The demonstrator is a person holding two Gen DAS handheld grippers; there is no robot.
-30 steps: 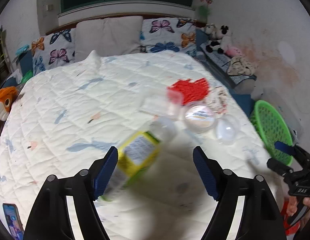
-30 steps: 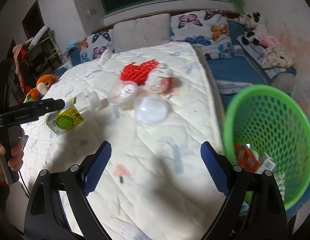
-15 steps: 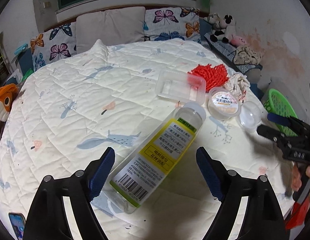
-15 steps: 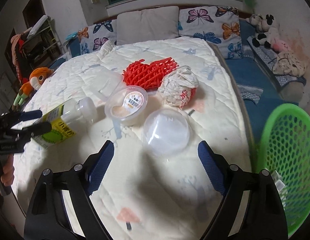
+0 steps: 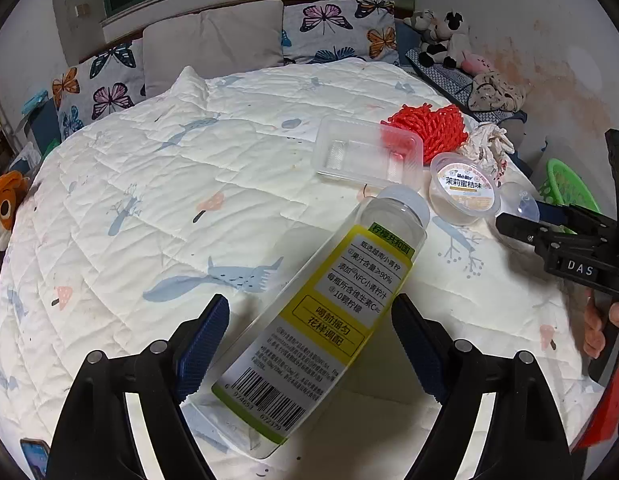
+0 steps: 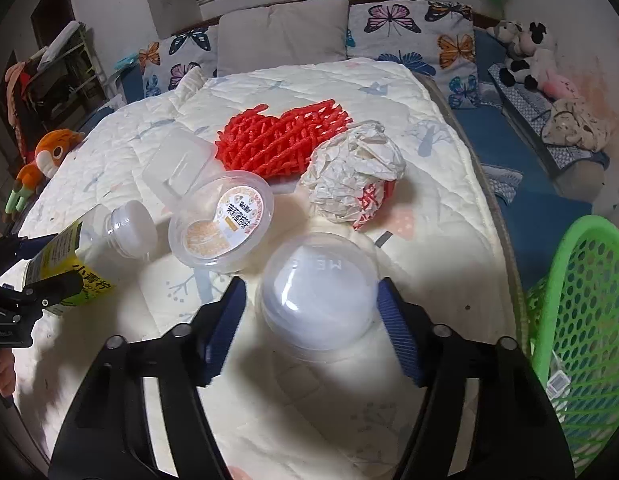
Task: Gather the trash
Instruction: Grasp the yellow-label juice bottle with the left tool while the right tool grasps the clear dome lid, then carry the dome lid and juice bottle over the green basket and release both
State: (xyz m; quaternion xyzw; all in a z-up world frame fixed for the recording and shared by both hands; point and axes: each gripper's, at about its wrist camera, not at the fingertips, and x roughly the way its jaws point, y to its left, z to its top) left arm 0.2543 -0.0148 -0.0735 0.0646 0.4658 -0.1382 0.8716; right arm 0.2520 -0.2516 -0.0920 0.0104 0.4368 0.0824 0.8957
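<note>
Trash lies scattered on a bed [image 5: 157, 184] with a white quilted cover: a clear bottle [image 5: 321, 320] with a yellow-green label lies on its side, and the left claw [image 5: 309, 340] straddles its lower half with the jaws apart — a gap shows on the right side, while on the left I cannot tell whether the pad touches. The right claw [image 6: 309, 320] sits around a clear domed lid [image 6: 319, 296] resting on the quilt; its jaws have just been closing, with the lid between them, and the pads stand just beside its rim — contact cannot be made out. Just beyond the lid sits a round lidded cup [image 6: 221, 224] with a printed label, then a clear plastic tray [image 6: 177, 164], a red foam net [image 6: 281, 140] and a crumpled paper wrapper [image 6: 353, 172], all near one another. A green mesh basket [image 6: 577, 320] stands off the bed's right edge. Butterfly pillows [image 6: 405, 32] line the headboard.
</note>
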